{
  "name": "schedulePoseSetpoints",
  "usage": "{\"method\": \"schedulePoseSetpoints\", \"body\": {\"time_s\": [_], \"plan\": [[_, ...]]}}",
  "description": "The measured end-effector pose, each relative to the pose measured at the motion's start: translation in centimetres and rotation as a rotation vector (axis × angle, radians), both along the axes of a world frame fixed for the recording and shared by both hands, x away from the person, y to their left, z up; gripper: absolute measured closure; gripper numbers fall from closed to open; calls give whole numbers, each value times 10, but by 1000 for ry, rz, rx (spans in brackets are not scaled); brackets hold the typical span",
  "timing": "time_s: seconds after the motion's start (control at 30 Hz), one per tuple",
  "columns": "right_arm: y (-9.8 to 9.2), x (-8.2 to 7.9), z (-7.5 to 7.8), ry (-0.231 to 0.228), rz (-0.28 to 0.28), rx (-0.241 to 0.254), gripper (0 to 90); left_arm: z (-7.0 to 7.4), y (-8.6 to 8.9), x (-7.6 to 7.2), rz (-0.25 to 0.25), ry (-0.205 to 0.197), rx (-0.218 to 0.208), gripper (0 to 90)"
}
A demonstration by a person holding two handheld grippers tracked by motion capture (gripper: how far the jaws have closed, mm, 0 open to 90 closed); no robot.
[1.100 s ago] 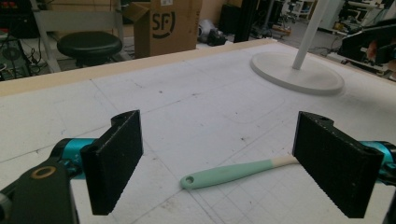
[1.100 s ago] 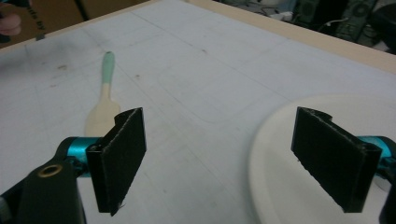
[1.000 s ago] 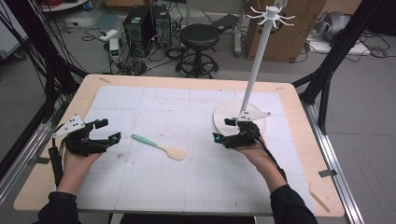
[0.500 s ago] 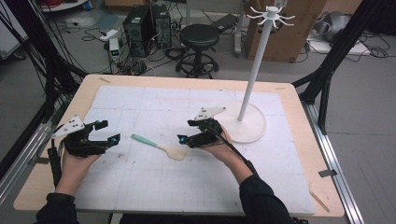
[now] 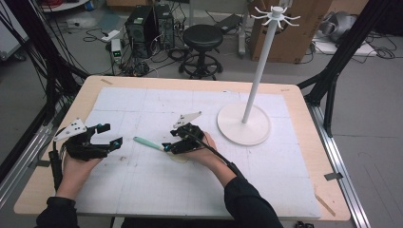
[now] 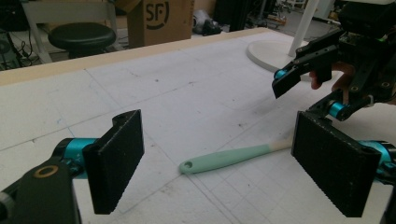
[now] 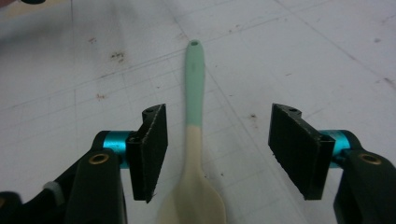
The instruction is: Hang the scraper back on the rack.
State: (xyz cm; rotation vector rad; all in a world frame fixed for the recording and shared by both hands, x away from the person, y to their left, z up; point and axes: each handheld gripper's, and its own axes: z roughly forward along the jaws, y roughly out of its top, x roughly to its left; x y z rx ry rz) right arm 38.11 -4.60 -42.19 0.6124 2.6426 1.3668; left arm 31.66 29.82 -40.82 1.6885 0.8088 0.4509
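Note:
A spoon with a mint-green handle [image 5: 147, 143] and a cream head lies on the white mat left of centre. My right gripper [image 5: 170, 144] hovers over its head end, jaws open. In the right gripper view the spoon [image 7: 194, 116] runs away between the two pads, nearer the left one, and my right gripper [image 7: 222, 140] is not touching it. My left gripper [image 5: 108, 135] rests open at the table's left, pointing toward the handle. In the left gripper view the spoon's handle [image 6: 224, 158] lies beyond my left gripper [image 6: 217, 140], with the right gripper [image 6: 303, 95] further off.
A white stand with a round base [image 5: 244, 124] and a tall pole topped by hooks [image 5: 275, 14] stands right of centre. The white mat [image 5: 266, 171] covers most of the wooden table [image 5: 304, 95]. A stool and computer gear sit on the floor behind.
My right gripper has moved left from the stand's base to above the spoon's head end. The left gripper and the spoon have stayed put.

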Motion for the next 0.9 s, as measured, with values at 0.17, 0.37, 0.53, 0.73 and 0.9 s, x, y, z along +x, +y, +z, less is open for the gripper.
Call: {"method": "schedulePoseSetpoints", "body": {"time_s": [0.17,0.37,0.53,0.73,0.9], "plan": [[11,-1,-9,12,13,-32,464,-1,2,0,2,1,3,177],[20,-2,-17,22,26,-69,570,-2,2,0,4,5,6,178],[26,-3,-22,31,32,-93,622,-2,2,0,2,6,5,178],[28,-3,-23,23,15,-122,707,-3,2,0,4,6,8,179],[31,-7,-23,-5,9,-142,727,-3,2,0,6,6,11,180]]}}
